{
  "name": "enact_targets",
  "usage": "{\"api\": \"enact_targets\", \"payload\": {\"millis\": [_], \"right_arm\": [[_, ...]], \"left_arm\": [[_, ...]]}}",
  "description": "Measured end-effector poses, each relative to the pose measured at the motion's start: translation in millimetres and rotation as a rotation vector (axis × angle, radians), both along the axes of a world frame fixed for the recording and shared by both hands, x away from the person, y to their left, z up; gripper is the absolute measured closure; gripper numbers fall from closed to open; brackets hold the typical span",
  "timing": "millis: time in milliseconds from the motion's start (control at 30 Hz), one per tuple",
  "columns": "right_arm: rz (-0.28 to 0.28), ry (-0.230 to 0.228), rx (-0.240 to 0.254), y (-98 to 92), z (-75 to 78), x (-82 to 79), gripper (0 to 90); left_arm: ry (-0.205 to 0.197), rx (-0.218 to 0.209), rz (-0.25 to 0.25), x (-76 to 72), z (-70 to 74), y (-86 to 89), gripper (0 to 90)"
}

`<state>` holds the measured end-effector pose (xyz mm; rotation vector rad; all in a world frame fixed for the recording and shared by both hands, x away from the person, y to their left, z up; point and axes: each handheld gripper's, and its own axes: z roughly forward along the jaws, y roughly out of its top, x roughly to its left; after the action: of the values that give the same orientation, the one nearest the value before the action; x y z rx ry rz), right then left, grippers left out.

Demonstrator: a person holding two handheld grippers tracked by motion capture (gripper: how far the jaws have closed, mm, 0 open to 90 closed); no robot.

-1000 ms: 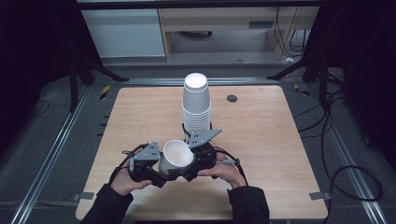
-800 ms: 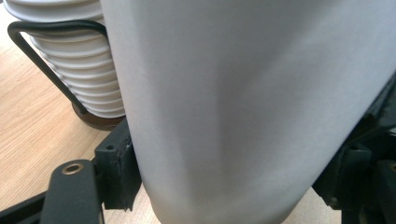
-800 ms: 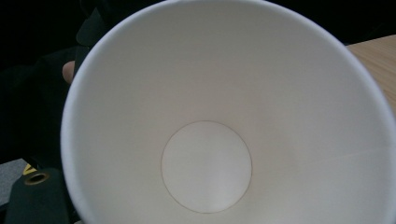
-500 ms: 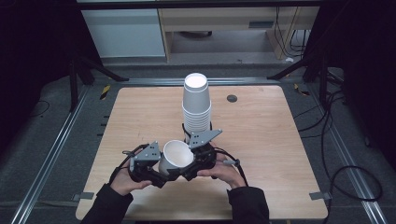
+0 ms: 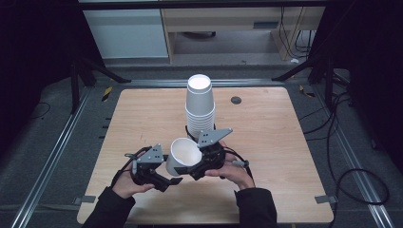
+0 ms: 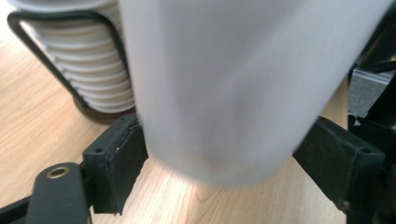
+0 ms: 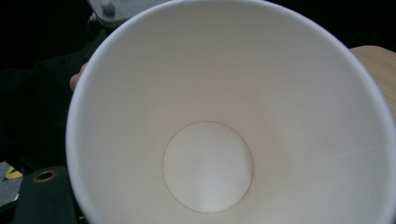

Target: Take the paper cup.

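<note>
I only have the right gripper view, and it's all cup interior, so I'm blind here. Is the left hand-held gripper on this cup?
Observer: Yes. The left hand-held gripper has a jaw on each side of the white cup's outer wall, near its base.
Operator: Is the cup upright?
Observer: No. In the high view it is tilted, with its mouth toward the right hand-held gripper.
Operator: Anything close behind it?
Observer: A stack of cups, upside down, stands just beyond it on the table.
</note>
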<state>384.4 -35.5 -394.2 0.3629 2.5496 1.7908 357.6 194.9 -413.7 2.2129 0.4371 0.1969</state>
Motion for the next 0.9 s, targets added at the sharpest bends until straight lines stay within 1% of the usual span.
{"api": "enact_targets", "payload": {"millis": [100, 200, 333, 367, 400, 533, 700, 800, 833, 867, 900], "right_arm": [[-0.027, -0.016, -0.007, -7.6, 5.2, 0.0, 15.1], [-0.053, -0.021, -0.014, -16.2, 7.7, 0.0, 15.1], [-0.093, -0.027, -0.025, -28.4, 9.8, -0.2, 15.0], [-0.110, -0.028, -0.027, -32.5, 10.4, -0.4, 14.9], [-0.121, -0.029, -0.030, -35.0, 10.7, -0.4, 14.9], [-0.177, -0.031, -0.038, -50.7, 11.7, -1.5, 14.9], [-0.250, -0.025, -0.029, -72.7, 9.5, -3.9, 14.9], [-0.298, -0.025, -0.029, -86.8, 7.5, -6.8, 14.8], [-0.298, -0.025, -0.029, -86.8, 7.5, -6.8, 14.8], [-0.322, -0.026, -0.032, -93.5, 6.7, -8.5, 14.9], [-0.358, -0.019, -0.026, -105.3, 4.9, -10.9, 15.0]], "left_arm": [[0.007, 0.008, 0.013, 1.9, -2.1, 2.7, 16.0], [0.015, 0.015, 0.035, 4.6, -5.0, 6.3, 16.0], [0.023, 0.037, 0.063, 8.5, -9.7, 10.2, 15.4], [0.024, 0.038, 0.074, 9.0, -10.9, 10.5, 15.3], [0.025, 0.053, 0.084, 10.3, -12.7, 11.6, 15.3], [0.031, 0.075, 0.127, 14.1, -19.0, 14.9, 15.1], [0.036, 0.080, 0.169, 17.3, -23.4, 18.5, 15.6], [0.035, 0.075, 0.199, 18.7, -24.5, 20.9, 15.6], [0.035, 0.075, 0.199, 18.7, -24.5, 20.9, 15.6], [0.036, 0.069, 0.212, 19.5, -24.9, 21.8, 15.6], [0.039, 0.068, 0.230, 20.8, -25.6, 22.6, 15.7]]}}
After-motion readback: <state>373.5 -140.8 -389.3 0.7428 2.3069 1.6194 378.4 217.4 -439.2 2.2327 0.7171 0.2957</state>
